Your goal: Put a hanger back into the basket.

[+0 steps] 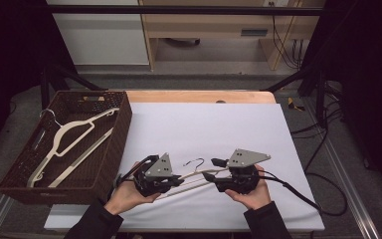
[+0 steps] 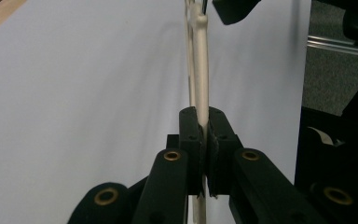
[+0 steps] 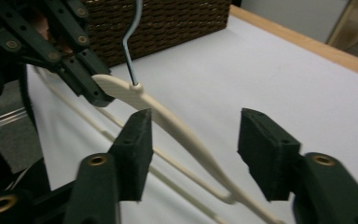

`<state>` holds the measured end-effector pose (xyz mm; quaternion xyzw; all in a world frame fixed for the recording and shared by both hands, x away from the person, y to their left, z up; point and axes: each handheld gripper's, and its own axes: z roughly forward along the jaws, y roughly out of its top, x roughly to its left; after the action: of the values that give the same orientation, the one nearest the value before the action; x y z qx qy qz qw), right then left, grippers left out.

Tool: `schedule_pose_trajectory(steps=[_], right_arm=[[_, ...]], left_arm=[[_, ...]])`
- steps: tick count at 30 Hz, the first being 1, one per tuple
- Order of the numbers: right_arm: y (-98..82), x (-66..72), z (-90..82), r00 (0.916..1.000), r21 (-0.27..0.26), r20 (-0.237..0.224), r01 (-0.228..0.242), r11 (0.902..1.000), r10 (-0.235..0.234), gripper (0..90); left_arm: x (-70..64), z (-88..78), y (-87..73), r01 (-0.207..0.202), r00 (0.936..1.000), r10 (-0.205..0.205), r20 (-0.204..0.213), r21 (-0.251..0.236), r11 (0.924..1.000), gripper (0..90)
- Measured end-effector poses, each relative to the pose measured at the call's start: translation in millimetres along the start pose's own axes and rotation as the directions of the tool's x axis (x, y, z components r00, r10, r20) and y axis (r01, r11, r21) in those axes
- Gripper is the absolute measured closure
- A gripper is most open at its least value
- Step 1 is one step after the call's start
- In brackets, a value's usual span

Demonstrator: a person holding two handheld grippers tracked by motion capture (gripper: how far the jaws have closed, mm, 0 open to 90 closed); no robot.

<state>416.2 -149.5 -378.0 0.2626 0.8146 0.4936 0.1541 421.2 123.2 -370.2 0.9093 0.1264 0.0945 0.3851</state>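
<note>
The high view is dim and grainy, with near-black corners on both sides, and the white sheet (image 1: 204, 134) on the tabletop is the one evenly lit area, carrying only soft, faint shadows. In the left gripper view the sheet reads a flat pale grey without glare, the cream hanger (image 2: 200, 70) is fairly sharp, and the black parts along the bottom edge are soft and underexposed. The right gripper view is brighter, though its near black pads (image 3: 265, 149) are blurred.
</note>
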Motion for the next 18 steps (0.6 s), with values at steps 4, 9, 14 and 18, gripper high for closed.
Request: schedule_pose_trajectory(steps=[4, 9, 14, 18], right_arm=[[-6.4, -4.0, -13.1, 0.9986, -0.039, 0.052, -0.007, 0.9992, 0.009, 31.2], [-21.0, -12.2, -30.7, 0.9927, -0.048, 0.107, -0.05, 0.9976, 0.055, 23.2], [-38.3, -20.8, -41.7, 0.9803, -0.055, 0.168, -0.096, 0.9939, 0.104, 15.8], [-48.7, -24.6, -45.9, 0.9697, -0.05, 0.207, -0.123, 0.9912, 0.13, 12.1]], left_arm=[[1.0, -6.1, -1.8, 0.056, 0.9978, -0.057, -0.034, -0.026, 0.9981, 86.6], [4.4, -17.7, -1.8, 0.084, 0.9944, -0.087, -0.059, -0.057, 0.9948, 86.6], [6.3, -33.6, 0.3, 0.104, 0.9899, -0.113, -0.086, -0.101, 0.9894, 86.6], [9.9, -49.0, 1.2, 0.119, 0.9858, -0.134, -0.101, -0.143, 0.9826, 86.6]])
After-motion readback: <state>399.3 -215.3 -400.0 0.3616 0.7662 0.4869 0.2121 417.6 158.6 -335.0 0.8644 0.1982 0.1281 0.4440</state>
